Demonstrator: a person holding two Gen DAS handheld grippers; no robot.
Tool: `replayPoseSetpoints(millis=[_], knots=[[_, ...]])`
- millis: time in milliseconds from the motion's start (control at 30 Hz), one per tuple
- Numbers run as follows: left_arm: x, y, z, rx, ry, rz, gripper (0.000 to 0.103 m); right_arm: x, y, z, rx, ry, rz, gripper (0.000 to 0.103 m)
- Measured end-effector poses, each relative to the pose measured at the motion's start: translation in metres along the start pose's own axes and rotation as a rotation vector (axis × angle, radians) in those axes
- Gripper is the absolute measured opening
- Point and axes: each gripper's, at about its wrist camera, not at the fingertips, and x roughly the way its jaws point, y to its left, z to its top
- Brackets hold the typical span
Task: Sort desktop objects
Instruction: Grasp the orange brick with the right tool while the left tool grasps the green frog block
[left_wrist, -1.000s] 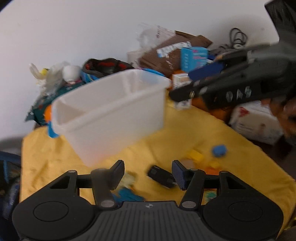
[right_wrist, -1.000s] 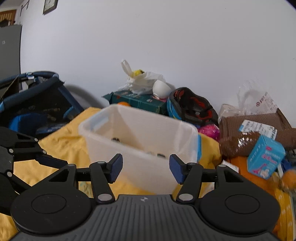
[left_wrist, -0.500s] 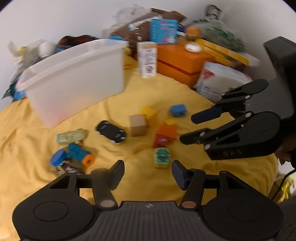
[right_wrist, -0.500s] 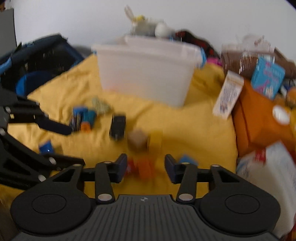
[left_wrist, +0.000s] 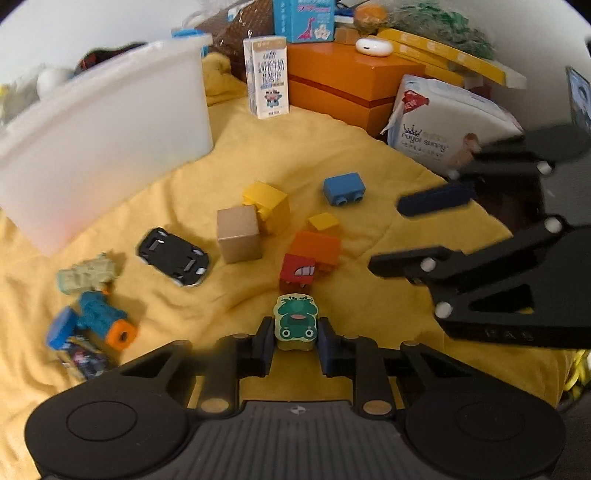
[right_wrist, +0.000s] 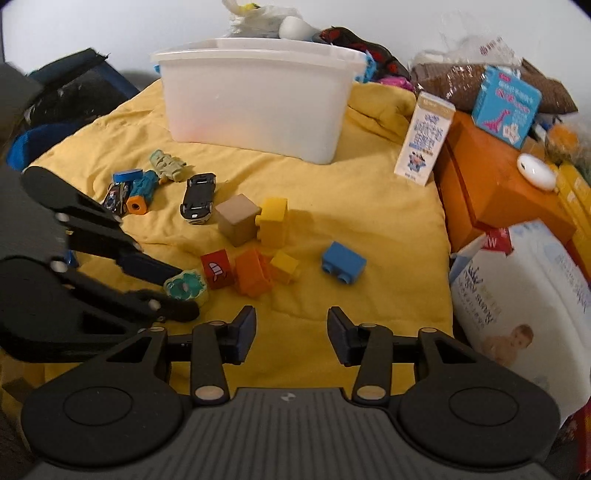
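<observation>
Since a second ago your left hand-held gripper (left_wrist: 295, 345) has been dropping and closing, now pinching the green frog block (left_wrist: 295, 322) on the yellow cloth (left_wrist: 369, 147), while your right hand-held gripper (right_wrist: 291, 334) is hovering spread over bare cloth.

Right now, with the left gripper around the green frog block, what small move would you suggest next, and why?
Probably lift it straight up. The left gripper has just been closing, and its pads now flank the green frog block on the yellow cloth. The red block sits close ahead, and the white bin waits beyond.
</observation>
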Motion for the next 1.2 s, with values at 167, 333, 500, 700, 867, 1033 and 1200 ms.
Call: replayPoseSetpoints(millis=[167, 333, 500, 700, 867, 1033, 1200], knots=[[-0.022, 0.019, -0.025, -0.077, 0.047, 0.054, 0.027, -0.004, 0.033, -0.001, -0.255, -0.081, -0.046, 0.045], [-0.039, 0.032, -0.047, -0.154, 0.044, 0.101, 0.027, 0.011, 0.073, -0.011, -0.572, -0.112, -0.087, 0.029], [-0.042, 0.026, -0.052, -0.146, 0.017, 0.105, 0.027, 0.040, 0.076, -0.008, -0.625, -0.076, -0.146, 0.029], [-0.040, 0.016, -0.052, -0.113, 0.002, 0.090, 0.027, 0.045, 0.050, 0.003, -0.464, -0.038, -0.130, 0.017], [-0.040, 0.020, -0.054, -0.131, 0.006, 0.094, 0.027, 0.016, 0.028, 0.012, -0.158, 0.033, 0.033, 0.017], [-0.036, 0.018, -0.055, -0.114, 0.013, 0.089, 0.027, 0.000, 0.025, -0.003, 0.037, 0.098, 0.200, 0.017], [-0.033, 0.020, -0.057, -0.113, 0.013, 0.081, 0.028, 0.004, 0.033, -0.011, 0.004, 0.109, 0.169, 0.018]])
